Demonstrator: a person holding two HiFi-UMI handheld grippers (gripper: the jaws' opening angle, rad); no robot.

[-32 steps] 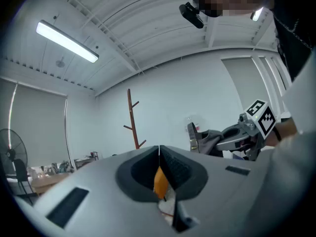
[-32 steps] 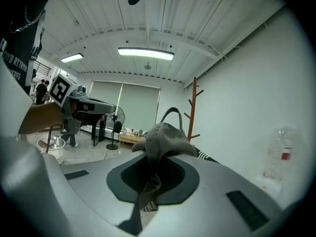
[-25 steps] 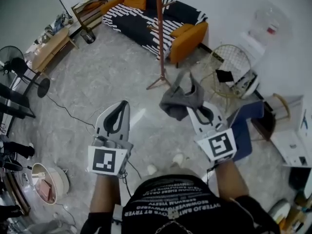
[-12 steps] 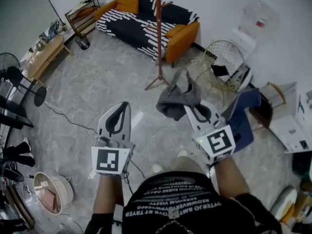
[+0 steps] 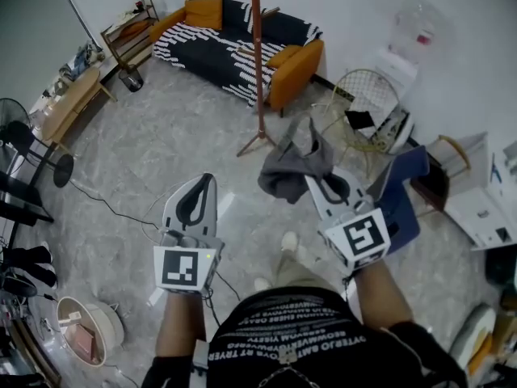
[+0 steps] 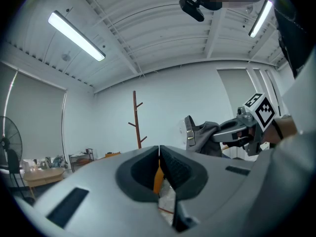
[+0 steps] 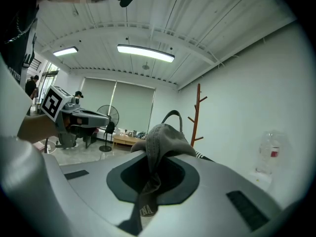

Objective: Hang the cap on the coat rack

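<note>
The right gripper (image 5: 321,184) is clenched on the grey cap (image 5: 292,166), holding it in mid-air, with the upright coat rack (image 5: 258,63) well ahead and slightly left, while the left gripper (image 5: 202,186) is closed, empty.

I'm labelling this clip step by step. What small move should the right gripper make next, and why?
Probably carry the grey cap forward and up toward the coat rack. The right gripper is shut on the cap, which hangs from its jaws, while the rack stands apart across the floor, by the sofa, its pegs bare. The left gripper is shut and empty.
</note>
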